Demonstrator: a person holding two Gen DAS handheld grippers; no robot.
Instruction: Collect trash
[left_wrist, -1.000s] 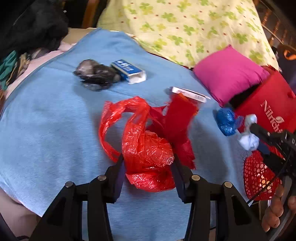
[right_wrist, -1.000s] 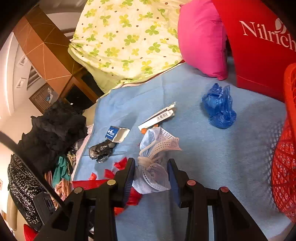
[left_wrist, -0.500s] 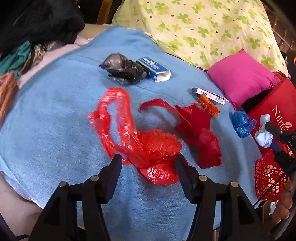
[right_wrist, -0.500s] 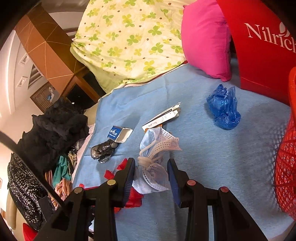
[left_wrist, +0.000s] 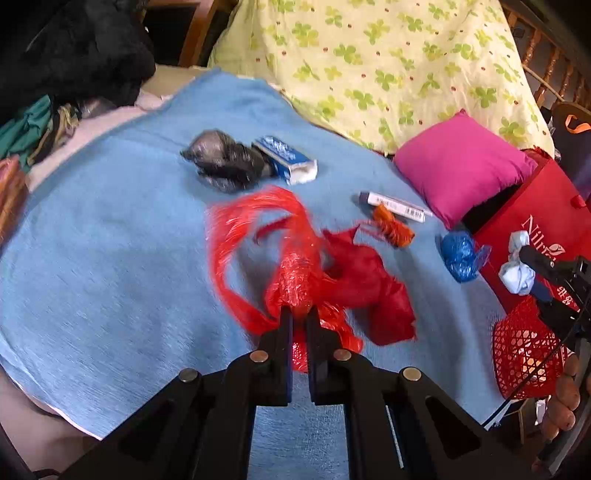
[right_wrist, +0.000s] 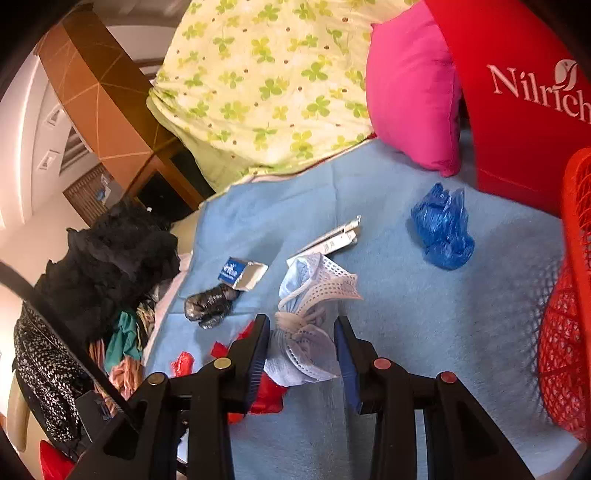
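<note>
My left gripper (left_wrist: 299, 314) is shut on a crumpled red plastic bag (left_wrist: 295, 280), whose loops are blurred above the blue blanket (left_wrist: 110, 258). A second red scrap (left_wrist: 369, 291) lies just right of it. My right gripper (right_wrist: 303, 332) is shut on a pale blue and white mesh wad (right_wrist: 306, 314), held above the blanket next to a red lattice basket (right_wrist: 569, 332). Loose on the blanket lie a black crumpled bag (left_wrist: 225, 166), a blue carton (left_wrist: 286, 158), a white strip box (left_wrist: 395, 205), an orange wad (left_wrist: 393, 229) and a blue plastic bag (right_wrist: 443, 229).
A pink cushion (left_wrist: 461, 166) and a red carrier bag (left_wrist: 546, 214) stand at the right. A clover-print quilt (left_wrist: 369, 62) is heaped at the back. Dark clothes (right_wrist: 110, 258) pile up off the blanket's left side. A hand (left_wrist: 565, 398) shows by the basket.
The left jaws, wide apart half a second ago, have shut on the red bag, and its loops have swung up. The right gripper still holds the mesh wad in place.
</note>
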